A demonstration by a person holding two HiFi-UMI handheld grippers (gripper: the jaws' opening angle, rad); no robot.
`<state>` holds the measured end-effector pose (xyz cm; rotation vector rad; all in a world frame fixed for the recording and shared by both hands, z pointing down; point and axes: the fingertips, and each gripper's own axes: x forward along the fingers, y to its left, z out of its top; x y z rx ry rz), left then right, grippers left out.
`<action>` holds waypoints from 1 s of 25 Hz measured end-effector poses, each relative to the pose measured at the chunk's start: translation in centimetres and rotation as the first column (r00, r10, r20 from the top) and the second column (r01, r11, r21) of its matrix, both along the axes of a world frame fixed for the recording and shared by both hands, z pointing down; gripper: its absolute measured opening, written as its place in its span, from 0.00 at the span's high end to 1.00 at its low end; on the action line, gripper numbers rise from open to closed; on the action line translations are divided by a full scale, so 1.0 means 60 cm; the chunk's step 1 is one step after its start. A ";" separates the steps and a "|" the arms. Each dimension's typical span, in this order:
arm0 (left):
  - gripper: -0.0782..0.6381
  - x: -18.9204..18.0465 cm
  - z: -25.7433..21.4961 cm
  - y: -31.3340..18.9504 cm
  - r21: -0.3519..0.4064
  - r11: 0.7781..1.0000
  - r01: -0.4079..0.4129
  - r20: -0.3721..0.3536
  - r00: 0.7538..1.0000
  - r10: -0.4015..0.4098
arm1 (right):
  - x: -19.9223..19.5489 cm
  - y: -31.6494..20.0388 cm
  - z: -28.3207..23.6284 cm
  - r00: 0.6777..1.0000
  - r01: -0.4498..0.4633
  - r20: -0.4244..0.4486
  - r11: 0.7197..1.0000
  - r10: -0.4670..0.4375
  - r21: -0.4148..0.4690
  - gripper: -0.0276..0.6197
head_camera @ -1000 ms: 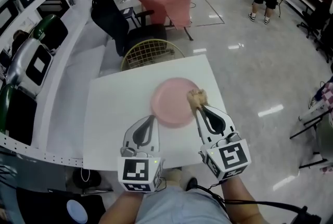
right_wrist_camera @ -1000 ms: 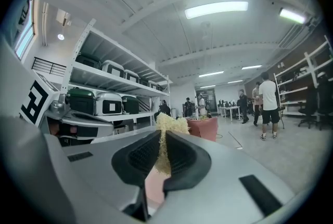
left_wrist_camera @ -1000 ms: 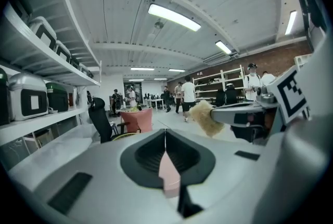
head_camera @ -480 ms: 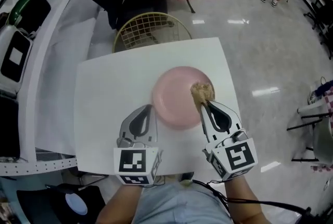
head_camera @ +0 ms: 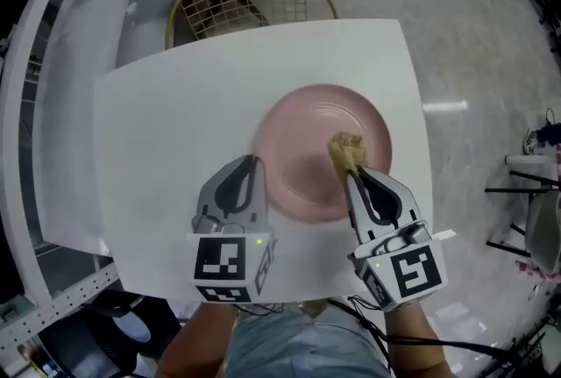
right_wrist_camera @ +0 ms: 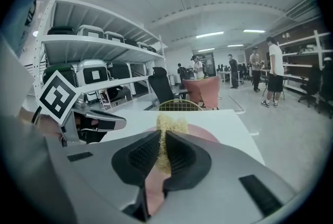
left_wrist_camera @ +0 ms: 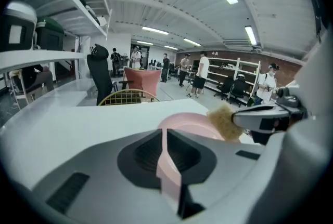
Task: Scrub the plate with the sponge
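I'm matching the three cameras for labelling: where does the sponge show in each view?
Head view: the sponge is right of centre, on the pink plate, held by the right gripper.
Left gripper view: the sponge is right of centre, at the plate's right side.
Right gripper view: the sponge is at the centre, clamped between the jaws.
Shared landmark: the pink plate.
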<state>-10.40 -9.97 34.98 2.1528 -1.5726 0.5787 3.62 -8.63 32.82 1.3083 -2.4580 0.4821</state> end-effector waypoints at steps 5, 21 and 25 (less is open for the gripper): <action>0.74 -0.010 0.062 -0.016 -0.091 0.996 0.009 -0.056 0.998 -0.014 | -0.021 -0.018 0.037 1.000 0.005 0.007 0.999 -0.005 -0.043 0.90; 0.78 -0.009 0.143 -0.032 -0.232 0.972 0.033 -0.099 0.993 -0.057 | -0.023 -0.024 0.076 1.000 0.007 -0.024 0.996 -0.010 -0.092 0.90; 0.82 -0.007 0.143 -0.033 -0.233 0.971 0.049 -0.104 0.992 -0.075 | -0.025 -0.022 0.079 0.999 0.007 -0.031 0.995 -0.011 -0.097 0.90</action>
